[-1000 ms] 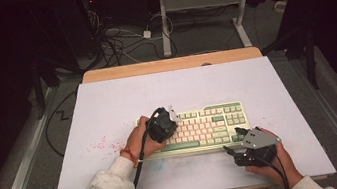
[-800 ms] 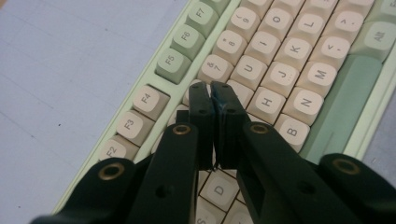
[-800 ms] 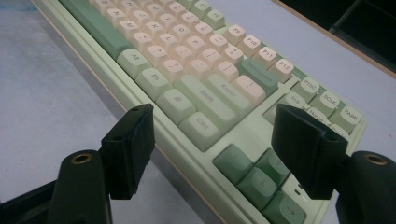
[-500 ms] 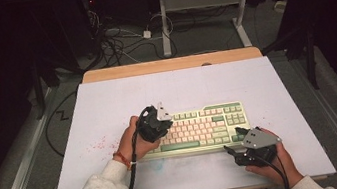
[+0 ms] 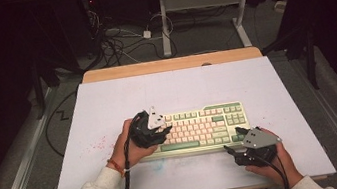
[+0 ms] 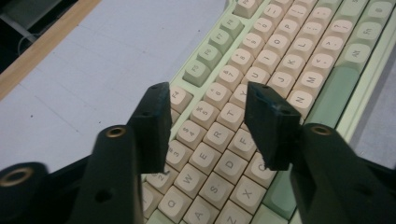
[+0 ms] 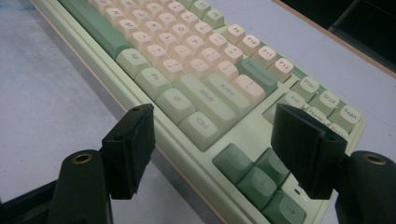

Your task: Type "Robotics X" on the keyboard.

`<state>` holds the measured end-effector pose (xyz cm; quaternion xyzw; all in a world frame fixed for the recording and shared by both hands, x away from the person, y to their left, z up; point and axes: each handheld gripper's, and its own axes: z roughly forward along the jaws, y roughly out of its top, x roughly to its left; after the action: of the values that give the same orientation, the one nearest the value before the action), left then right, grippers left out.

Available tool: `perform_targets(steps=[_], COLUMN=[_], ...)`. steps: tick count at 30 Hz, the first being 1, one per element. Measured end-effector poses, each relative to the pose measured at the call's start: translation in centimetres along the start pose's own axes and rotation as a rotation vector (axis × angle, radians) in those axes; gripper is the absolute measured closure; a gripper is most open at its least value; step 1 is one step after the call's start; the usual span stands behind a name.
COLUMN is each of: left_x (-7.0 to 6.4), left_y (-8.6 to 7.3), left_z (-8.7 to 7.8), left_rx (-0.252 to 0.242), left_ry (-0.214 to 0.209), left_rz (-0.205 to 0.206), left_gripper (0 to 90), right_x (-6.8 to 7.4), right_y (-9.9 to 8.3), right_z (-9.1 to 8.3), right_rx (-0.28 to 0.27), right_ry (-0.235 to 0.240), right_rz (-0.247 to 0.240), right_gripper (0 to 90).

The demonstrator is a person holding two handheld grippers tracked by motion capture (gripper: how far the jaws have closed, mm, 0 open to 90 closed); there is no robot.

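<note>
Keyboard (image 5: 202,127) on the white tabletop (image 5: 107,103), approached from both ends — neither claw closed on it yet.

Lay square near the tabletop's front edge, long side toward the person. Left claw (image 5: 161,131) hovered over the keyboard's left end, jaws spread wide above the letter rows — around the number and Q-to-T keys (image 6: 212,114) in the left gripper view, touching nothing visible. Right claw (image 5: 233,151) sat low at the front right corner, jaws wide too, straddling the corner by the arrow keys (image 7: 261,179) and the Ctrl key (image 7: 200,128). Judged as the reaching step ahead of a grasp or key press. Next called for: lowering each claw squarely, then narrowing gently — without snagging keycaps or tipping the case.
</note>
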<state>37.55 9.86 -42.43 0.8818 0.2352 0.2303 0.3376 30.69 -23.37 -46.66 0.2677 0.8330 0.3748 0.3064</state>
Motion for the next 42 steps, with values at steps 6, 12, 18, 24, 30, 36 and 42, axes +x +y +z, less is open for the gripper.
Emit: perform_targets(steps=[6,12,18,24,30,36,42], left_x=[-0.2,-0.4,-0.6,-0.5,-0.5,-0.6,-0.4], left_y=[-1.1,-2.2,-3.6,-5.0,-6.8,-8.4,-10.0], left_z=[-1.2,-2.4,-3.4,-4.0,-4.3,-4.7,-5.5], left_rx=[-0.046,-0.076,-0.090,-0.098,-0.067,-0.049,-0.033], left_ry=[0.028,0.078,0.120,0.146,0.169,0.169,0.169], left_rz=[0.013,0.022,0.044,0.019,0.005,-0.003,-0.021], left_gripper=[30.8,23.5,21.8,22.1,21.3,20.3,20.0], right_x=[-0.1,-0.1,-0.1,-0.1,-0.1,-0.1,0.1], right_y=[0.0,0.0,0.1,0.1,0.1,0.2,0.7], right_z=[-0.1,-0.1,-0.1,-0.1,-0.1,0.0,-0.1], right_rx=[-0.001,-0.003,0.001,0.001,0.003,0.003,-0.003], right_ry=[0.000,0.001,0.002,0.000,0.003,0.018,0.048], right_rz=[0.002,0.005,0.003,0.007,0.005,0.008,0.006], right_gripper=[30.6,30.6,31.0,31.0,31.3,35.0,53.7])
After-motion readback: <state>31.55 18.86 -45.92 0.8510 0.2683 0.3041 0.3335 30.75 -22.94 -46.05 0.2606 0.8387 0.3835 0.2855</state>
